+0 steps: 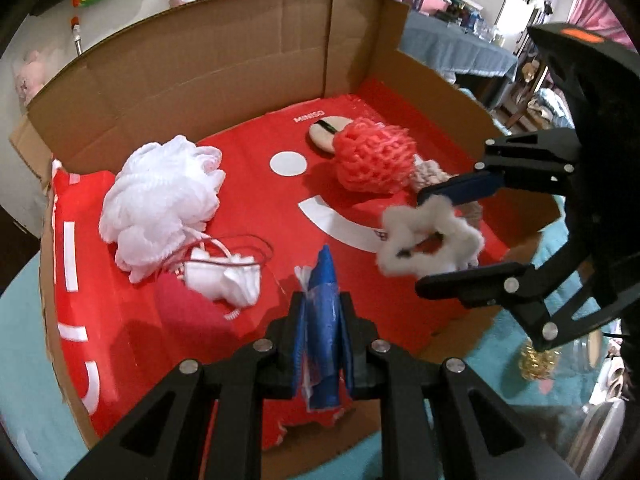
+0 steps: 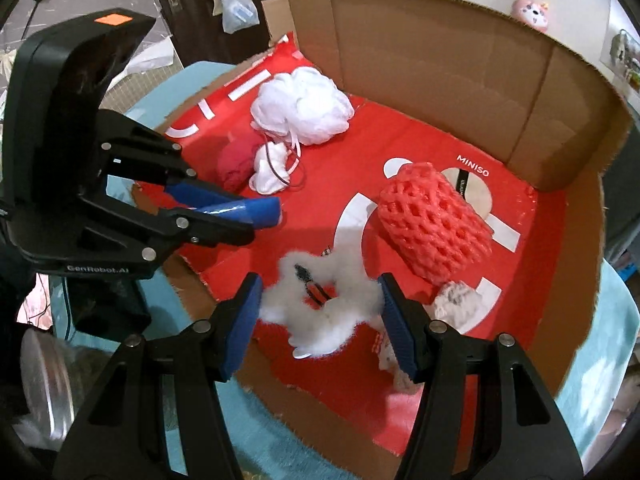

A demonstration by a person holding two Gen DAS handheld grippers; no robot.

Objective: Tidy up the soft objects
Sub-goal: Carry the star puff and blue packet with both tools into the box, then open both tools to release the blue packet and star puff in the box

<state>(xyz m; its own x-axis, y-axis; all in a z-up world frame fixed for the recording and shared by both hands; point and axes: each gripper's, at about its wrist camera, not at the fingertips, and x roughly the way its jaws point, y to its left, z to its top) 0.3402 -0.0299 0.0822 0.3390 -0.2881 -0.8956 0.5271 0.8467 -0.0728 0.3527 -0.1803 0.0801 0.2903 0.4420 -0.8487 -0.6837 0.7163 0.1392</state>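
Note:
A white fluffy star-shaped ring (image 2: 320, 308) (image 1: 430, 240) lies on the red mat between the open fingers of my right gripper (image 2: 320, 320) (image 1: 420, 236); contact is not clear. My left gripper (image 1: 324, 320) (image 2: 260, 214) is shut and empty, near the mat's front edge. A red foam net (image 1: 372, 156) (image 2: 432, 220) lies over a beige round pad (image 1: 324, 132). A white mesh bath pouf (image 1: 160, 200) (image 2: 304, 104), a small white cloth with red cord (image 1: 224, 276) (image 2: 272, 172) and a dark red soft piece (image 1: 188, 308) (image 2: 236, 160) lie at the left.
A cardboard box (image 1: 224, 64) (image 2: 440, 60) with tall back walls holds the red mat (image 1: 248, 184). A beige knitted piece (image 2: 456, 300) (image 1: 432, 172) lies by the right gripper. A teal cloth (image 2: 260, 432) covers the table. A metal lid (image 1: 600, 432) sits at the right.

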